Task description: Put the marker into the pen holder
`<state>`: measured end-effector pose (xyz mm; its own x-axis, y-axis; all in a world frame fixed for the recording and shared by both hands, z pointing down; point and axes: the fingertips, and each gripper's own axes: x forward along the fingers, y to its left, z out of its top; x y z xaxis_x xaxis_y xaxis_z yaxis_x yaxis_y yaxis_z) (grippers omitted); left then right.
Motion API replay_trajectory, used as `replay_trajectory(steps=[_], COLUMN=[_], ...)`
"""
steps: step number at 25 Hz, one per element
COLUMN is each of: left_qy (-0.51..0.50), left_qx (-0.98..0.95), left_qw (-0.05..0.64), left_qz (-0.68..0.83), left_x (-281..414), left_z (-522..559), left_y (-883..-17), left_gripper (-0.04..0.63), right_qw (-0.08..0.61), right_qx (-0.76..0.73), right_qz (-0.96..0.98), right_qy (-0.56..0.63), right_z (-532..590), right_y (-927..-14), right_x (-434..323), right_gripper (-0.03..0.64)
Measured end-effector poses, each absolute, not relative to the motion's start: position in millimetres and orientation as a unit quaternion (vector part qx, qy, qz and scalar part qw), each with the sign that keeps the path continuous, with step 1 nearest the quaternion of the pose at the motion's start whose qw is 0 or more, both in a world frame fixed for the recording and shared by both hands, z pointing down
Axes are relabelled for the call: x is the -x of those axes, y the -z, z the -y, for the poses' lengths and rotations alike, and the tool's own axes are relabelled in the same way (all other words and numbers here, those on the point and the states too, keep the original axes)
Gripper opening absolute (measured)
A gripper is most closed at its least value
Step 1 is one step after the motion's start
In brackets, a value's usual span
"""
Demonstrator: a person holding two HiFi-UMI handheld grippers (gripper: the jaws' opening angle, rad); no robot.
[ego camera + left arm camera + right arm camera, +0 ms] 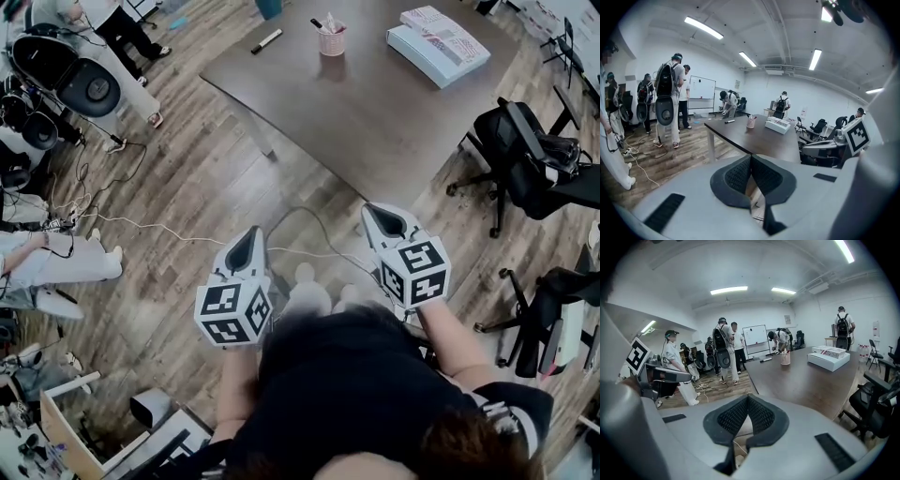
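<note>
Near the person, the left gripper [250,234] and right gripper [375,212] were both clenched shut on nothing, short of the table [375,122]. Far across it, the marker [266,41] lay left of the pen holder [331,40], not touching it.

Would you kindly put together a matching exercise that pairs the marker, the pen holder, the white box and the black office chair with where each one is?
Things:
1. marker
2. pen holder
3. white box
4. black office chair

Places:
A. off the table, beside its right edge
B. upright on the table, between the other two things there
C. lying flat on the table, near its far left corner
D. on the table, at its far right

Pairs: 1-C, 2-B, 3-D, 4-A
</note>
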<state>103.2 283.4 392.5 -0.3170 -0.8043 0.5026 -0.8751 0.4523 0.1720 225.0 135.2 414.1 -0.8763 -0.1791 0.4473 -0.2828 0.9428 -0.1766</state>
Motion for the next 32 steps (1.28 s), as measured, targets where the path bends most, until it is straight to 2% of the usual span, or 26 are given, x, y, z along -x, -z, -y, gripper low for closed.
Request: replay_trajectory(steps=[16,24,32], left_qy=[-0.069,-0.051,-0.053], left_qx=[-0.573,-0.588,-0.59], left_qw=[0.27,0.287,0.282], left_qz=[0.771,0.754,0.755], left_x=[24,52,87], left_z=[-295,-273,-214], left_y=[-407,-422,-428], left_gripper=[0.028,0.028,0.028], right_qw=[0.23,0.248,0.243], right_qx=[-0.161,-0.172,-0.164], right_qz=[0.953,0.946,0.949], right_qy=[-0.113,-0.117,-0.114], right_z=[-155,-146,-90], right_y=[-412,-421,-428], right_x=[-99,-73,-33], right_gripper=[0.018,0.018,0.018])
